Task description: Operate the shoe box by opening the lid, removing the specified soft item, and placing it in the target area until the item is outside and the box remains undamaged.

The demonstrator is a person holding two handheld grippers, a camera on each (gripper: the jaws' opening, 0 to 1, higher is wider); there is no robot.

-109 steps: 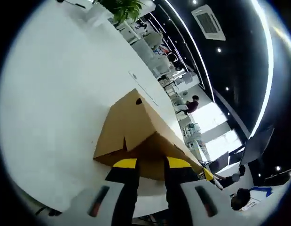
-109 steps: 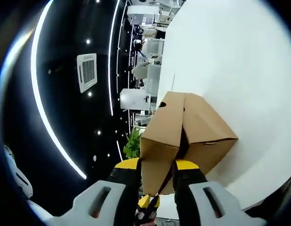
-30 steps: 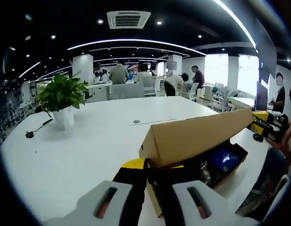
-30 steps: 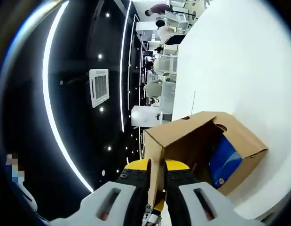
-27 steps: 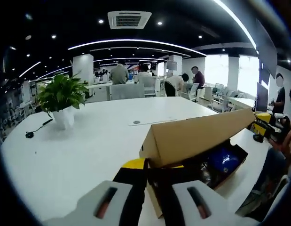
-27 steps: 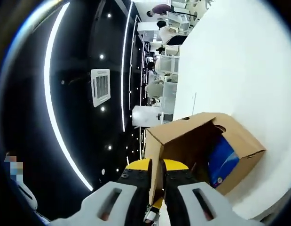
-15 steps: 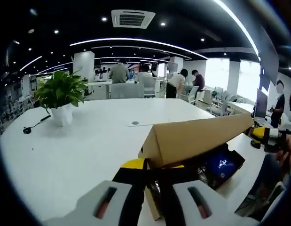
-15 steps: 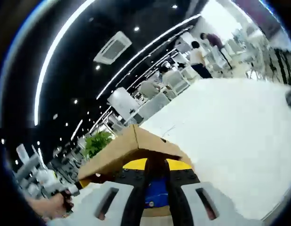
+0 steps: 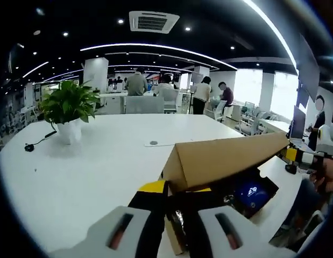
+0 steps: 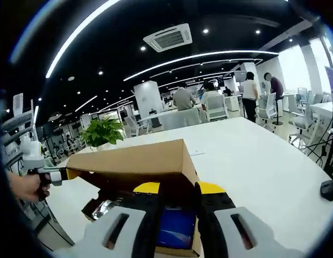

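Observation:
A brown cardboard shoe box stands open on the white table point(image 9: 91, 172). Its lid point(image 9: 225, 158) is lifted and tilted up. My left gripper point(image 9: 174, 194) is shut on the lid's near corner. Under the lid, a blue soft item point(image 9: 249, 191) lies inside the box, next to something shiny. My right gripper point(image 9: 296, 155) pinches the lid's far end, with a hand behind it. In the right gripper view my right gripper point(image 10: 178, 196) is shut on the lid point(image 10: 134, 158), the blue item point(image 10: 177, 228) lies below it, and the left gripper point(image 10: 58, 174) holds the opposite end.
A potted plant point(image 9: 69, 110) and a black cable point(image 9: 34, 144) are at the table's far left. A small disc and a paper strip point(image 9: 155, 143) lie mid-table. A dark mouse point(image 10: 328, 189) sits near the right edge. Several people and chairs are beyond the table.
The lid went from closed to lifted, baring the blue item. The right gripper view rolled level over the last second. The left gripper still holds the same corner.

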